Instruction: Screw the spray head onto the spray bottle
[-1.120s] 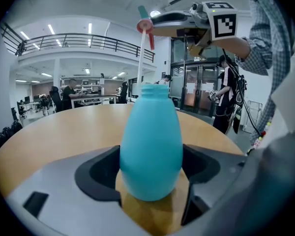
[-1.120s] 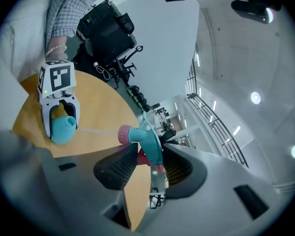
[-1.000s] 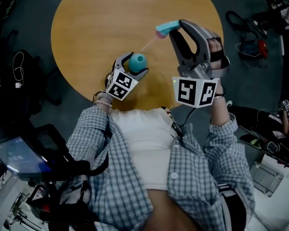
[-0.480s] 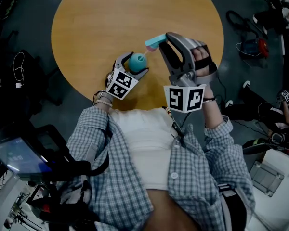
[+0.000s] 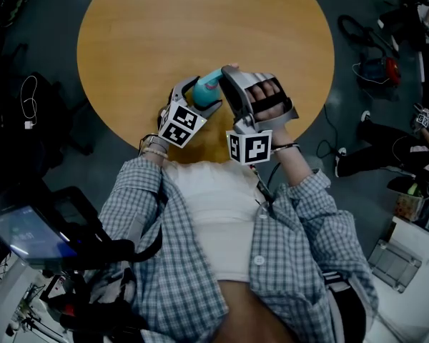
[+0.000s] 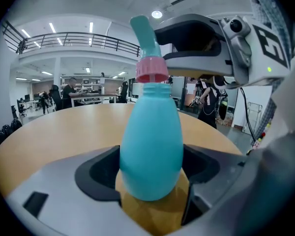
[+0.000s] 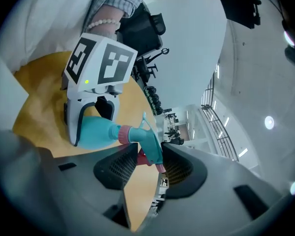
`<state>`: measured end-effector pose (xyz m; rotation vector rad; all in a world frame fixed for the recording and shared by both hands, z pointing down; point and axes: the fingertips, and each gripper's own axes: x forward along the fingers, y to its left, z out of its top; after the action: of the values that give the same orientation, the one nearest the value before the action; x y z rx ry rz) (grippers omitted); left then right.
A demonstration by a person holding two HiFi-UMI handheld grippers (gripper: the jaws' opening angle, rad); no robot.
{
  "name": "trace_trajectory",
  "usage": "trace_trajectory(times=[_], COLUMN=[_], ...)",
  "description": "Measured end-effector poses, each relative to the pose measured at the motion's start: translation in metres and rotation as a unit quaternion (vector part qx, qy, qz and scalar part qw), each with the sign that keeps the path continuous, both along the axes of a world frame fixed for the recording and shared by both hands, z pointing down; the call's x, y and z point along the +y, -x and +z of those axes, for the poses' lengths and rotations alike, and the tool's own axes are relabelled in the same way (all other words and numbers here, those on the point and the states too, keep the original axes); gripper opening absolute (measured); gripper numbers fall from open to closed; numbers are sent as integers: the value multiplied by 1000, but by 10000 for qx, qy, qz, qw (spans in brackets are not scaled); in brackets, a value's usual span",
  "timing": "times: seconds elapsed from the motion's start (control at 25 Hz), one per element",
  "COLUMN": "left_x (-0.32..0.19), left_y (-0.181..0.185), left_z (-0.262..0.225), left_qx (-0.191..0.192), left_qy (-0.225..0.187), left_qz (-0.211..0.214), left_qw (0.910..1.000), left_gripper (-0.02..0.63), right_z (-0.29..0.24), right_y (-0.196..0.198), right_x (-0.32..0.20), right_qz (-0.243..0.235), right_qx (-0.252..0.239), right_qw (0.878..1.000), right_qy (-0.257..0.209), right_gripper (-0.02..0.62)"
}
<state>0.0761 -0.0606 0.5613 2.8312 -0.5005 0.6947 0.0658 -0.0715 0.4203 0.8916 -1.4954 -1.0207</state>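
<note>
One round wooden tabletop [image 5: 164, 34] lies under the work, which sits close to its near edge, by the person. The left tool [image 6: 152, 173] is clamped on the belly of the teal bottle [image 6: 151, 146], a jaw pressing each side, with the bottle upright. Whether its base rests on the tabletop cannot be told. The right tool [image 7: 151, 154] sits just right of the left one, its jaws part-spread and gripping the teal head [image 7: 146, 140]. The head's pink collar [image 6: 151, 69] rests on the bottle's neck; whether the threads have caught cannot be told.
</note>
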Motion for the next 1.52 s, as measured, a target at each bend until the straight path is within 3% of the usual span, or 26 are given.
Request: trace_trajectory(times=[0.64, 1.04, 1.16, 1.28, 1.44, 1.52], left_x=[-1, 0, 0, 0, -1, -1], left_y=[1, -1, 0, 0, 1, 0], left_z=[1, 1, 2, 1, -2, -2], left_qx=[-16, 10, 4, 33, 40, 67], left_qy=[54, 70, 77, 68, 22, 20], left_qz=[-14, -14, -23, -18, -29, -27], left_qw=[10000, 10000, 10000, 10000, 10000, 10000], left_gripper=[393, 393, 393, 393, 393, 393], right_z=[9, 9, 0, -14, -25, -21], right_y=[7, 3, 0, -7, -23, -34], right_x=[16, 16, 18, 19, 19, 19], right_qz=[-156, -198, -109, 112, 480, 649], right_qx=[438, 169, -232, -975, -1953, -2524], right_qw=[9988, 9989, 9977, 9915, 9729, 9555], right_qy=[-156, 398, 621, 855, 1141, 1382], right_gripper=[152, 152, 152, 152, 152, 152])
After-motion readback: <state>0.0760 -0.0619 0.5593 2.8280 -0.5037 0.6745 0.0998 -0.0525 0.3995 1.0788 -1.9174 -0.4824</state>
